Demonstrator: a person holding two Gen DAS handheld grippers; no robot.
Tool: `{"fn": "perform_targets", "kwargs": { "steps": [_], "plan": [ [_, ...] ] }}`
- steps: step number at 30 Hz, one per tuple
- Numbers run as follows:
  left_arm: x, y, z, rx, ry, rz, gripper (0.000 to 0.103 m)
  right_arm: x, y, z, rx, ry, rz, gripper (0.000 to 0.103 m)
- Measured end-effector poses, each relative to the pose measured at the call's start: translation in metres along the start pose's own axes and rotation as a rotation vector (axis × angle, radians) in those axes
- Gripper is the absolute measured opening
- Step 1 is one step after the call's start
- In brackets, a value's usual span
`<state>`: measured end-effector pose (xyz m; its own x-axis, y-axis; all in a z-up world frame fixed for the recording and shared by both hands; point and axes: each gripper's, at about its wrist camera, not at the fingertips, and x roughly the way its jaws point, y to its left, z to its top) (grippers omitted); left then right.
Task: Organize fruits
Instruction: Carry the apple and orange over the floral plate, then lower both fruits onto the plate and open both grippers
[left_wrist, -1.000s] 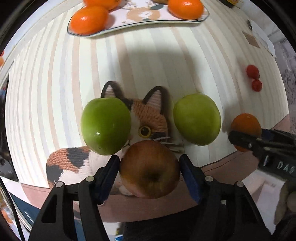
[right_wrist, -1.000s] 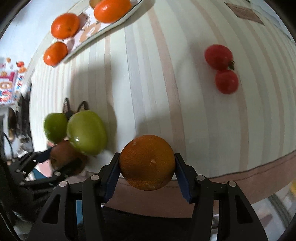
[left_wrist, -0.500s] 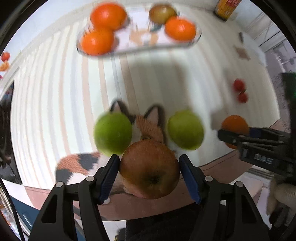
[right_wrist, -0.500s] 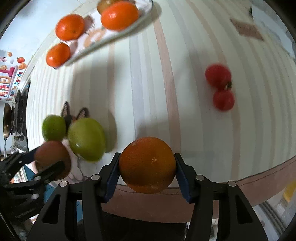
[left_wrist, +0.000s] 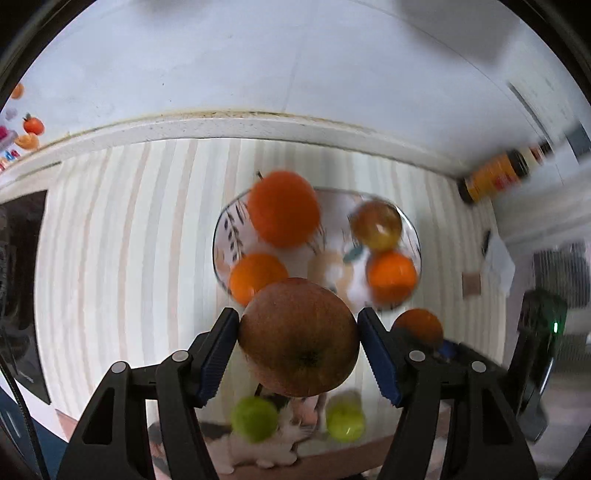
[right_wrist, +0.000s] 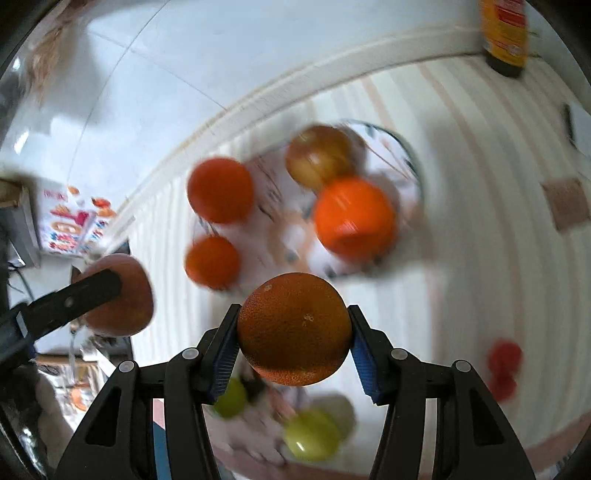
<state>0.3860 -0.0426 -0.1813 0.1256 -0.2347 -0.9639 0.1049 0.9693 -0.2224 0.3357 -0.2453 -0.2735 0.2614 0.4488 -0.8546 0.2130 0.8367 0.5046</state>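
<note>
My left gripper (left_wrist: 298, 343) is shut on a reddish-brown apple (left_wrist: 298, 338), held in the air above the striped table. My right gripper (right_wrist: 293, 334) is shut on an orange (right_wrist: 293, 328), also lifted. Ahead lies a patterned plate (left_wrist: 225, 236) with three oranges and one apple (left_wrist: 376, 224); it also shows in the right wrist view (right_wrist: 410, 158). Two green apples (left_wrist: 255, 419) (left_wrist: 345, 421) rest on a cat-shaped mat (left_wrist: 266, 446) below me. The left gripper with its apple shows at the left of the right wrist view (right_wrist: 114, 295).
Two red tomatoes (right_wrist: 504, 363) lie on the table at the right. A dark bottle with a yellow label (left_wrist: 498, 173) lies by the back wall. A dark screen (left_wrist: 18, 277) is at the left edge. A brown square coaster (right_wrist: 565, 203) lies right of the plate.
Both grippers have risen and tilted up with their fruit. The plate has come to the middle of both views, and the green apples and cat mat have dropped to the bottom.
</note>
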Motion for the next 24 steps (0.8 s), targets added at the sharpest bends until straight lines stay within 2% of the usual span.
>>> {"fn": "perform_targets", "kwargs": {
  "steps": [4, 9, 15, 18, 20, 22, 24],
  "plan": [
    [0.029, -0.004, 0.031, -0.044, 0.065, -0.047, 0.065, 0.016, 0.011, 0.024, -0.029, 0.006, 0.002, 0.058],
    [0.058, -0.017, 0.058, -0.024, 0.134, -0.059, 0.065, 0.042, 0.010, 0.038, -0.016, 0.042, 0.025, 0.058],
    [0.084, -0.041, 0.073, 0.044, 0.184, -0.001, 0.065, 0.059, 0.000, 0.038, 0.016, 0.059, 0.038, 0.059],
    [0.094, -0.050, 0.077, 0.065, 0.229, -0.001, 0.065, 0.057, 0.000, 0.040, 0.029, 0.064, 0.070, 0.074],
    [0.090, -0.056, 0.080, 0.092, 0.200, 0.020, 0.067, 0.053, 0.003, 0.039, 0.038, 0.069, 0.080, 0.083],
    [0.084, -0.060, 0.081, 0.112, 0.164, 0.035, 0.079, 0.048, 0.006, 0.038, 0.046, 0.065, 0.071, 0.091],
    [0.075, -0.060, 0.083, 0.119, 0.135, 0.040, 0.090, 0.042, 0.008, 0.036, 0.043, 0.058, 0.039, 0.092]
  ]
}}
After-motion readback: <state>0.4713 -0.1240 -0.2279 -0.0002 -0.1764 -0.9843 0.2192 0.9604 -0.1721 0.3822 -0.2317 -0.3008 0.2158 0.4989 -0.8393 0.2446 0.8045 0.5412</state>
